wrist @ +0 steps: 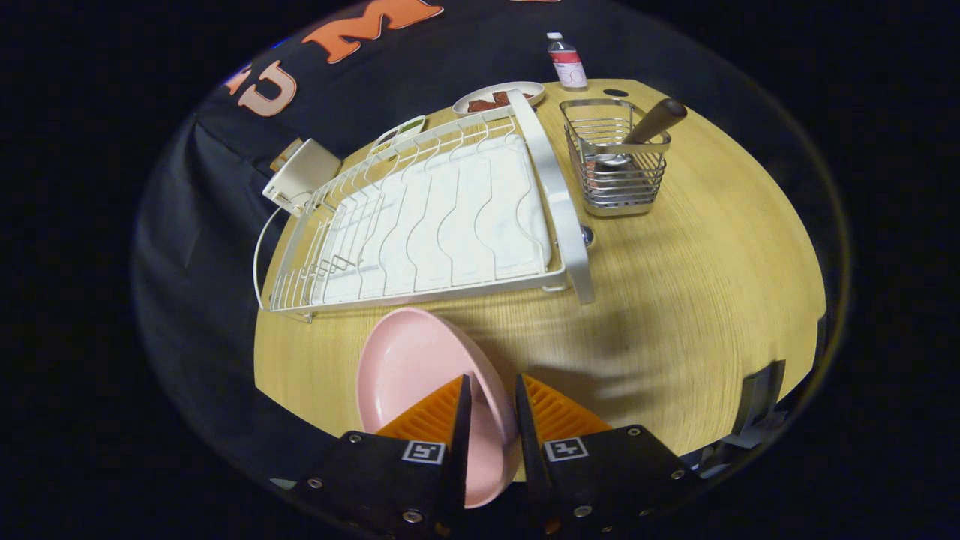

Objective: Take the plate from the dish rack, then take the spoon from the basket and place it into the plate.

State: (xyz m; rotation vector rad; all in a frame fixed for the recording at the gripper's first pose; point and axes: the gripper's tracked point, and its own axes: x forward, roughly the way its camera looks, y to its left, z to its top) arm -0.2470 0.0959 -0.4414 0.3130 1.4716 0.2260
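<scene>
— Gripper [489, 394] first: what are its fingers at?
— Nearly closed on the rim of one round pink plate [409, 375]; one finger lies inside the dish, the other outside, both pressing the rim. The plate tilts over the near edge of the pale wooden worktop [675, 300], out of the rack.
— And beyond that?
— One white wire dish rack [442, 217] just beyond the plate, with a white drip tray under it and nothing in its slots.
— Where is the spoon?
— One spoon with a brown wooden handle [654, 121] leans in one square steel wire basket [616, 157], just beside the rack's far right corner, well apart from the fingers.
— Anything else further off?
— One white plate holding something dark red [499, 97] behind the rack, one small clear bottle with a red label [566, 64], and one white box with a cable [300, 176] at the rack's left.
</scene>
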